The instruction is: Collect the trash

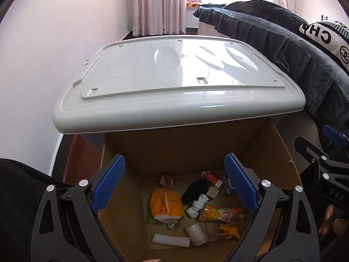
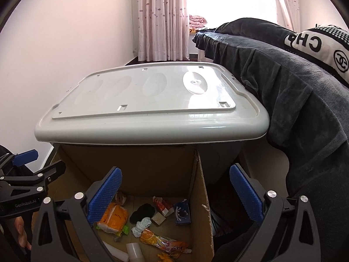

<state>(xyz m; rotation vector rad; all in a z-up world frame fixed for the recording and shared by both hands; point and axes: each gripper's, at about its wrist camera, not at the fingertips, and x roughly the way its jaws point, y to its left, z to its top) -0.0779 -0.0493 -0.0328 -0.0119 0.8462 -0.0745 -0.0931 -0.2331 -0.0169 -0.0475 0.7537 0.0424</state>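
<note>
Both the left gripper point(image 1: 174, 187) and right gripper point(image 2: 174, 198) hang empty, jaws spread, above the cardboard box point(image 1: 281, 152). Collected trash, including an orange bag point(image 1: 166, 205), lies on the box floor. Risk: a descending gripper may strike the box's right wall, shifting it.

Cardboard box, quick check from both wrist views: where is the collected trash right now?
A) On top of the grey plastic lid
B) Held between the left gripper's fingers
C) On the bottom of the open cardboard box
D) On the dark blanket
C: the orange packet, crumpled tissue and white cup all lie on the floor of the cardboard box, while the grey lid is bare and both grippers are open and hold nothing.
</note>
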